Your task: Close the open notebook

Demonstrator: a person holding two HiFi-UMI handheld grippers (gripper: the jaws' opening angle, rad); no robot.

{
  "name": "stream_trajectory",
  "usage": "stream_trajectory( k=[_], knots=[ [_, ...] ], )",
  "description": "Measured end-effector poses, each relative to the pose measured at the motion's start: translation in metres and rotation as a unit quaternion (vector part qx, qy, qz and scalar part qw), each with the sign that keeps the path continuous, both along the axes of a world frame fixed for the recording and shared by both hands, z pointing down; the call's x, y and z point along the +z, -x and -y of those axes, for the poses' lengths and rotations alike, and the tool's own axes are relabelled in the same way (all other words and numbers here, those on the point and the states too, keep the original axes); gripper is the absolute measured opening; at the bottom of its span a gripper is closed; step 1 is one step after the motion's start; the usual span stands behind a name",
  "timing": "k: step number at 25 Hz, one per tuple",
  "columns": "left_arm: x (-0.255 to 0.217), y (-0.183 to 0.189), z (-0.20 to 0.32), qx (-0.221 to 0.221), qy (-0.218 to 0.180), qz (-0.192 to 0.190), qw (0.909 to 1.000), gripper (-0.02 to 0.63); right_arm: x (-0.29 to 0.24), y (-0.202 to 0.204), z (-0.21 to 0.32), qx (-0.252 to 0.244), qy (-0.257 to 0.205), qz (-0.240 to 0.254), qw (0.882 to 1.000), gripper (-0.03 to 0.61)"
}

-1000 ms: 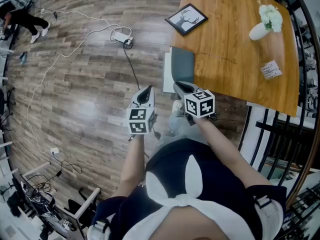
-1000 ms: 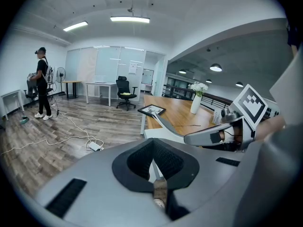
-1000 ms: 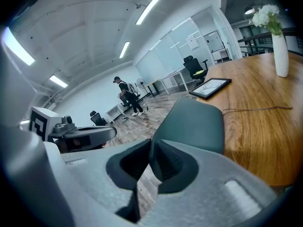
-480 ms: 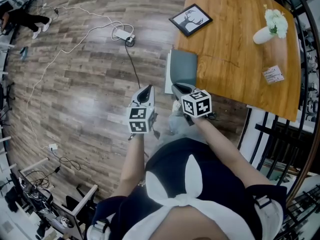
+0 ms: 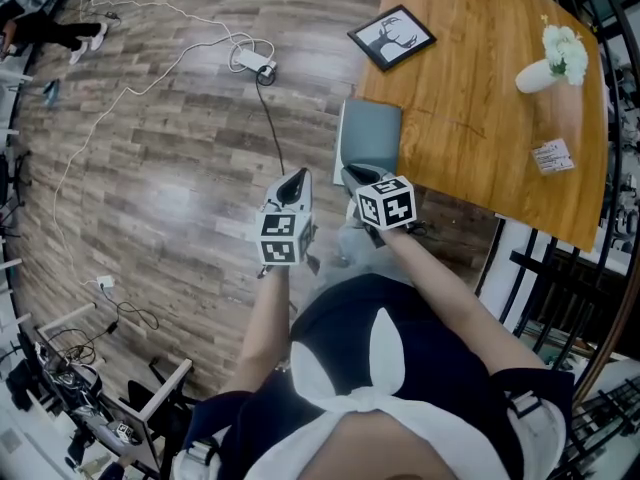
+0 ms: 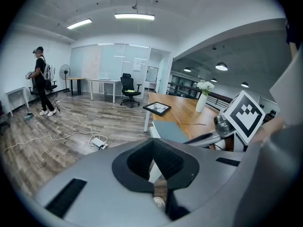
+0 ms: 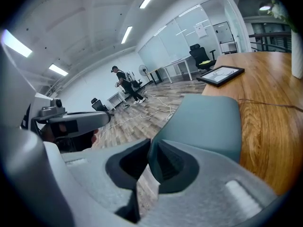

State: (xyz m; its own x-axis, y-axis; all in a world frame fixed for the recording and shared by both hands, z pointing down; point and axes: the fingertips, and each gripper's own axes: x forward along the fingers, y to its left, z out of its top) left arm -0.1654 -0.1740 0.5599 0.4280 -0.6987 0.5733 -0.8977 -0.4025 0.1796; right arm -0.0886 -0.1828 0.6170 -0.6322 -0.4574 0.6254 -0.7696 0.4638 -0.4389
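Observation:
The notebook (image 5: 372,138) has a grey-green cover and white pages showing along its left side. It lies at the near left corner of the wooden table (image 5: 480,98), partly over the edge. My right gripper (image 5: 352,175) is at its near edge. In the right gripper view the cover (image 7: 203,122) slopes down into the narrow slot between the jaws of the right gripper (image 7: 150,148), which are shut on it. My left gripper (image 5: 293,180) hangs over the floor to the left, shut and empty. The left gripper view shows the left gripper (image 6: 152,143) and the notebook (image 6: 171,129) beyond it.
On the table are a framed deer picture (image 5: 392,37), a white vase with flowers (image 5: 545,68) and a small card (image 5: 553,155). A power strip with cables (image 5: 252,61) lies on the wood floor. A black railing (image 5: 560,298) runs at right. A person (image 6: 41,79) stands far off.
My right gripper has sunk a little at the notebook's near edge, keeping the cover between its jaws. The left gripper has stayed where it was.

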Motion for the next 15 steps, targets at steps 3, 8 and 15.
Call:
stream_trajectory(
  k=[3, 8, 15],
  knots=[
    [0.0, 0.002, -0.001, -0.003, 0.002, 0.0, 1.0, 0.017, 0.007, 0.004, 0.0, -0.004, 0.006, -0.009, 1.0, 0.046],
    [0.0, 0.004, -0.001, -0.004, 0.003, 0.001, 1.0, 0.016, 0.017, 0.01, 0.001, -0.011, 0.01, -0.035, 0.999, 0.048],
    [0.006, 0.003, -0.001, -0.003, 0.007, 0.001, 1.0, 0.017, 0.028, 0.015, 0.001, -0.017, 0.007, -0.056, 0.998, 0.051]
  ],
)
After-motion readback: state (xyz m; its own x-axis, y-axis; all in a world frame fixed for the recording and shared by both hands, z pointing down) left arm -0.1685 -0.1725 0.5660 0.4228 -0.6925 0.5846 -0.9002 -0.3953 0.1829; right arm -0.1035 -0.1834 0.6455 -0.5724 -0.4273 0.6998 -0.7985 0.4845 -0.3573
